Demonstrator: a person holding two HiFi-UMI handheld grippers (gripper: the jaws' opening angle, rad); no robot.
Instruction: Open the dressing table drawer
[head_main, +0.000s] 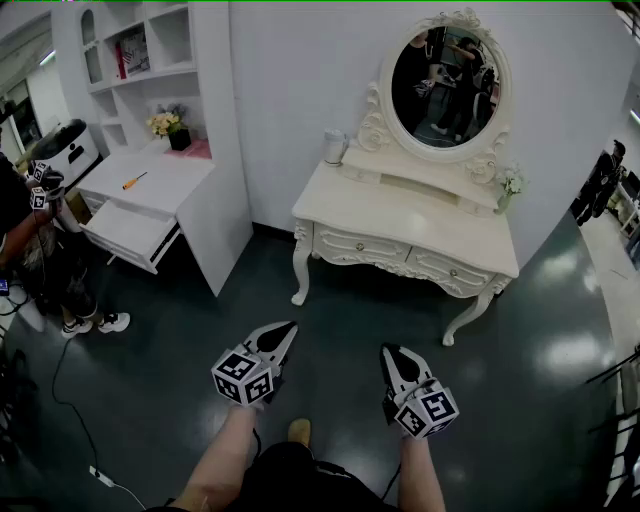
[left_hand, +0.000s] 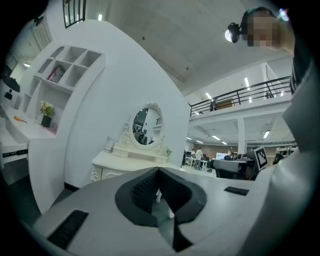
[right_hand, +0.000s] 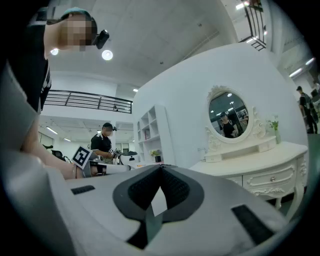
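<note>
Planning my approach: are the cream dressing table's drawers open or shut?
Shut: both drawers of the cream carved dressing table sit flush with its front.

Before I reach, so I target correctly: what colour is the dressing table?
The dressing table is cream-white, best seen in the head view.

I can read no words, brands or numbers anywhere; I see only black-and-white square markers on the left cube (head_main: 243, 377) and the right cube (head_main: 428, 410).
</note>
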